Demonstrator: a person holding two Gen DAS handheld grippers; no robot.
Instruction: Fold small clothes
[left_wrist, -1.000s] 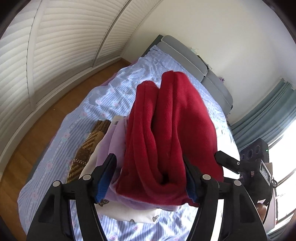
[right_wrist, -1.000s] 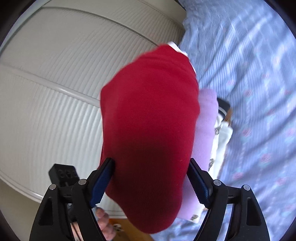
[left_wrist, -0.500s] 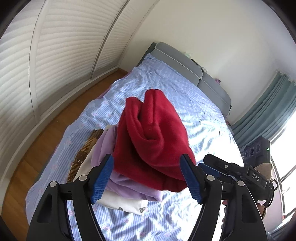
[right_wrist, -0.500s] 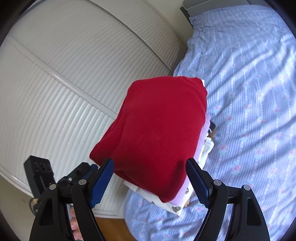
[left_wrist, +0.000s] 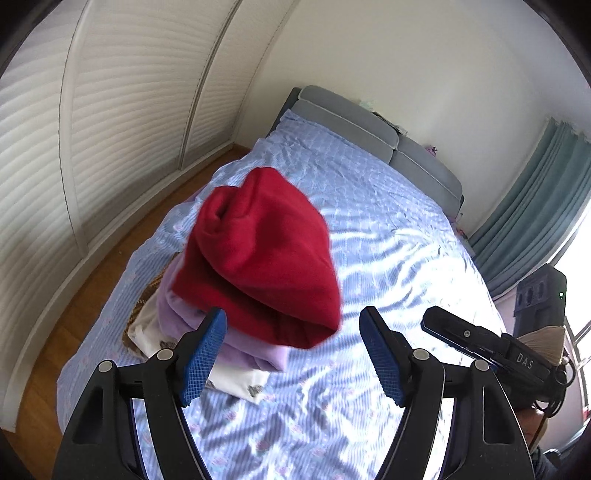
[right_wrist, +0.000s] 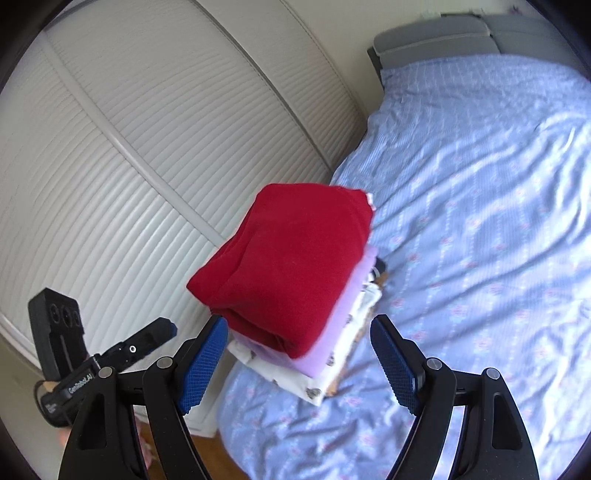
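Nearest in the left wrist view, the left gripper (left_wrist: 293, 354) has its blue-padded fingers (left_wrist: 205, 356) spread wide, with nothing between them. Off to its right the right gripper (left_wrist: 480, 345) pokes in, black, seen side-on.

In the right wrist view the right gripper (right_wrist: 299, 363) is likewise spread apart and holds nothing; the left gripper (right_wrist: 122, 352) shows at the lower left edge with its camera block.

Just beyond both sets of fingertips sits the stack of folded clothes on the bed (left_wrist: 388, 236) — near the bed's edge on the wardrobe side. On top lies the red garment (left_wrist: 258, 254), folded into a thick pad with rolled edges (right_wrist: 291, 269). Under it is a lilac piece (left_wrist: 251, 352), also seen as a thin band in the right view (right_wrist: 354, 295). Below that lies a white printed piece (left_wrist: 236, 378) with small dark figures on it (right_wrist: 314, 384). At the bottom a brown patterned cloth (left_wrist: 147, 291) peeks out on the far side of the stack. Neither gripper touches the stack.

The bed's sheet is pale blue with stripes and small flowers, rumpled in soft ripples. Further back comes the grey headboard (left_wrist: 373, 129), then the white wall. A white slatted wardrobe (right_wrist: 129, 147) runs along one side above a strip of wooden floor (left_wrist: 44, 369) — and teal curtains (left_wrist: 535, 206) hang at the far right.
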